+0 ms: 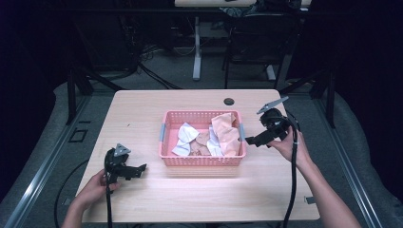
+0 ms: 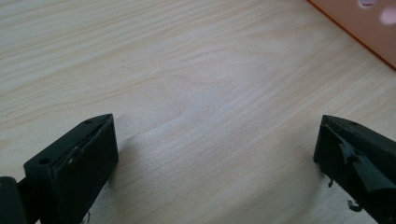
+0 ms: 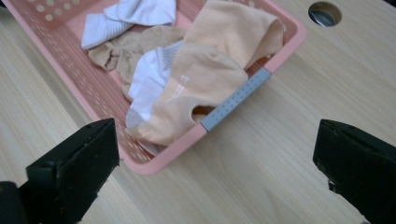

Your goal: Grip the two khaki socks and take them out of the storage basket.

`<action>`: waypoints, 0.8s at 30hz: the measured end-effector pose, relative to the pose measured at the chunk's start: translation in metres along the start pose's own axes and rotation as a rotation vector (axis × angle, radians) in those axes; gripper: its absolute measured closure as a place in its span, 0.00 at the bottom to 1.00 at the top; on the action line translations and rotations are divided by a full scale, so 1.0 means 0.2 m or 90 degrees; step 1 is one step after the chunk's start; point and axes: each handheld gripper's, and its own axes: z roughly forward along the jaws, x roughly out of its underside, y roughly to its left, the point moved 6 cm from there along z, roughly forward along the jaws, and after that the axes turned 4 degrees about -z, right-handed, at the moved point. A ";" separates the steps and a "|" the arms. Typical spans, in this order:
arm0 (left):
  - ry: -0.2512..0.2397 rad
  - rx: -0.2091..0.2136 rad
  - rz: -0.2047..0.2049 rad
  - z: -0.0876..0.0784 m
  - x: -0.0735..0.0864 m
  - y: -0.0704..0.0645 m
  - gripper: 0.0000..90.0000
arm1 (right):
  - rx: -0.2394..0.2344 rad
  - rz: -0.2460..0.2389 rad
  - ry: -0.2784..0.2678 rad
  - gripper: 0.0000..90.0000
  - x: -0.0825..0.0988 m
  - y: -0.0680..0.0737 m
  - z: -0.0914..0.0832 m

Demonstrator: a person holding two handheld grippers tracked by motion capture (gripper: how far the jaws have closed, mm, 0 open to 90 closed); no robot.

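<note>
Right gripper [image 3: 217, 154] released beside basket [image 3: 285, 49], peach sock [image 3: 205, 79] seemingly draped over rim, left gripper [image 2: 217, 154] released over bare table [image 2: 187, 79]

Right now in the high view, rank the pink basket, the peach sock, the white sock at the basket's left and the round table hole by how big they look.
1. pink basket
2. peach sock
3. white sock, only slightly smaller than the peach one
4. table hole

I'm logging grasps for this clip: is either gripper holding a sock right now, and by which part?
Nothing is held. The left gripper and the right gripper both stand open and empty.
</note>
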 end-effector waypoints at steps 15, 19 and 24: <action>0.000 0.000 0.000 0.00 0.00 0.00 0.00 | -0.025 -0.045 0.020 0.05 -0.23 0.11 0.15; 0.000 0.000 0.000 0.00 0.00 0.00 0.00 | -0.047 -0.046 0.046 0.11 -0.24 0.14 0.22; 0.000 0.000 0.000 0.00 0.00 0.00 0.00 | -0.054 -0.033 0.090 0.23 -0.21 0.15 0.30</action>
